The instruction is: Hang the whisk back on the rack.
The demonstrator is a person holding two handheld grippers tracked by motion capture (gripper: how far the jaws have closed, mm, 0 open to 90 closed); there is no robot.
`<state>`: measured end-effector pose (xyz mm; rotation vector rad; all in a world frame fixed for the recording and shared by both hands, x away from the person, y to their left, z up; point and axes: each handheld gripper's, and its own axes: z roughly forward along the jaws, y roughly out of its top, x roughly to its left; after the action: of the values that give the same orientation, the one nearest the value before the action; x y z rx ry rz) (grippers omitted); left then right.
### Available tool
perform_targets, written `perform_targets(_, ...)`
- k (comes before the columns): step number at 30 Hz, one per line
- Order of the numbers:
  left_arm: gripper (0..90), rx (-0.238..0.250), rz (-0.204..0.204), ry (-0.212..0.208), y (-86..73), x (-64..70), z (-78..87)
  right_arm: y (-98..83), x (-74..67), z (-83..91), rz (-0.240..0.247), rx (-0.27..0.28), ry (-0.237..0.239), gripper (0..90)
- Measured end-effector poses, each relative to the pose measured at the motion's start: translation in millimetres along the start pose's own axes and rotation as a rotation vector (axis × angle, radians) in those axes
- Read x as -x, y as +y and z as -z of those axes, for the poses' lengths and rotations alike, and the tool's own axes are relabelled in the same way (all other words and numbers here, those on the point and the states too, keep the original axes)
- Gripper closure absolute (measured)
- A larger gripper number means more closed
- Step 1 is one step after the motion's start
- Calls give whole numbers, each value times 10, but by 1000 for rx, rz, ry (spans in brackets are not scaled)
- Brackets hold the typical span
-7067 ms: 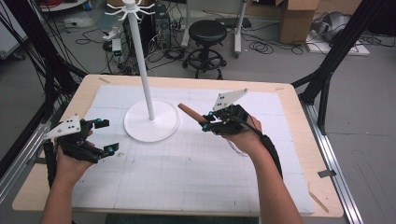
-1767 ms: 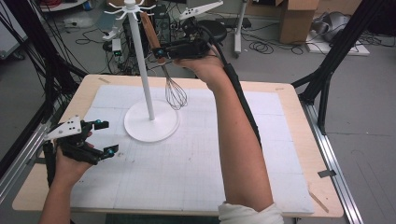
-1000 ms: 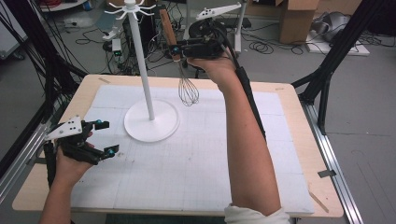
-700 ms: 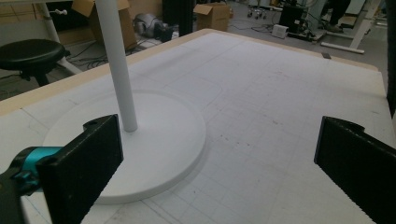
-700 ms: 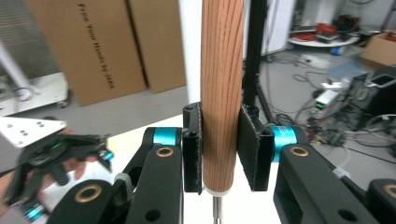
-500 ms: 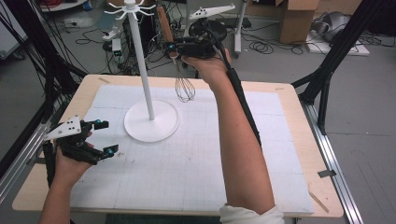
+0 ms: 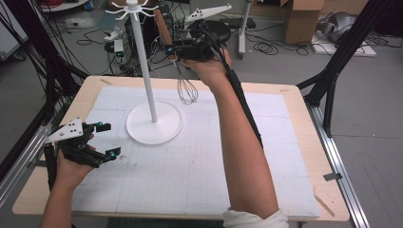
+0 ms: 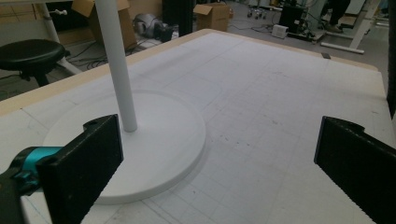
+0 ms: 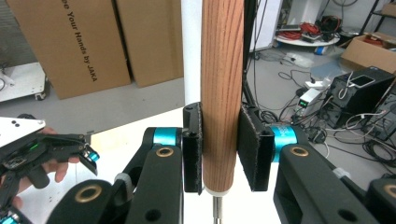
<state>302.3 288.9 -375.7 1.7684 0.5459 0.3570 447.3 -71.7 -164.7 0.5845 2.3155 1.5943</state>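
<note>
- Right gripper (image 9: 219, 154): jaws clamped on the wooden handle of the whisk (image 9: 222, 88), one pad flat against each side; handle upright between them, metal stem showing just below the pads.
- In the high view the right gripper (image 7: 177, 50) is raised above the table's far edge, beside the upper pole of the white stand (image 7: 142, 66); the whisk (image 7: 187, 90) hangs wire end down, clear of the mat, handle tilted toward the stand's hooked top.
- Left gripper (image 8: 215, 158): jaws wide apart, nothing between them; they frame the stand's round base (image 8: 159, 140) and bare mat.
- In the high view the left gripper (image 7: 97, 140) sits low at the near left of the table (image 7: 294, 95), just beside the stand's base, well apart from the whisk.
- Containers: cardboard boxes (image 9: 74, 42) stand on the floor beyond the table; contents cannot be told.
</note>
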Motion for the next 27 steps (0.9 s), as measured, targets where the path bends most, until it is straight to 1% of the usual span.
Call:
perform_targets(4, 18, 0, -1, 0, 0, -4, 2, 14, -33, -33, 15, -12, -17, 725)
perform_targets(5, 18, -1, -1, 1, 0, -4, 3, 15, -37, -40, 14, -13, -12, 725)
perform_targets(6, 18, -1, 0, 1, 0, -4, 4, 16, -40, -45, 20, -13, -19, 725)
perform_targets(9, 18, 0, -2, 0, 1, -6, 8, 19, -46, -42, 15, -6, -17, 725)
perform_targets(11, 18, 0, -1, 2, 1, -5, 7, 23, -36, -31, 12, -2, -34, 725)
perform_targets(15, 18, 4, 0, -2, 2, 0, 6, 20, 30, 2, -6, 8, -60, 725)
perform_targets(17, 18, 3, 0, -1, 2, -1, 7, 15, 67, 21, -28, 12, -76, 725)
perform_targets(20, 18, 3, 0, 0, 2, -2, 9, 11, 116, 38, -43, 16, -93, 725)
perform_targets(24, 18, -4, -3, -2, 2, 1, 2, 38, 164, 20, -40, 8, -102, 725)
perform_targets(27, 18, 3, 3, -6, 1, 9, -8, 79, 196, -11, -47, -2, -113, 725)
